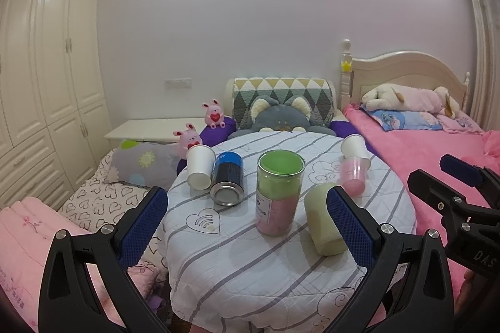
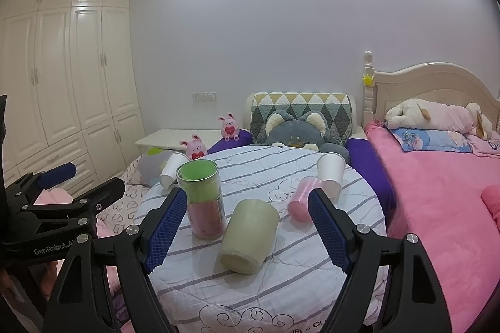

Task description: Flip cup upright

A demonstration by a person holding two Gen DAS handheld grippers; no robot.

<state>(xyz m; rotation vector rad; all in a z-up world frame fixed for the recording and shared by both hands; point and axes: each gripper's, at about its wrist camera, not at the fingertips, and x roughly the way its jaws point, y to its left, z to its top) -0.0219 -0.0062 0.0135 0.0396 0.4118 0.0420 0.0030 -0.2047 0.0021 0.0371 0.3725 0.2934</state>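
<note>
White lettering reading "GenRobot.AI" runs along the black body of the left gripper at the lower left of the right wrist view, and the letters "DAS" show on the body of the right gripper at the right edge of the left wrist view. The tall clear jar carries a white label with small print too fine to read, and the blue and black can bears pale writing near its top that is also unreadable. The pale green cup lies on its side low in the middle of the right wrist frame, on the striped cloth of the round table; it looks matte and slightly translucent, its flat closed base turned toward the camera and its mouth pointing away. It rests just beside the jar, between the spread blue pads of the right gripper, touching neither. Both grippers have their fingers wide apart and hold nothing. A pink cup lies on its side further right, just beside a white paper cup that stands upside down. Another white paper cup leans beside the can, which lies on its side at the left of the table.
</note>
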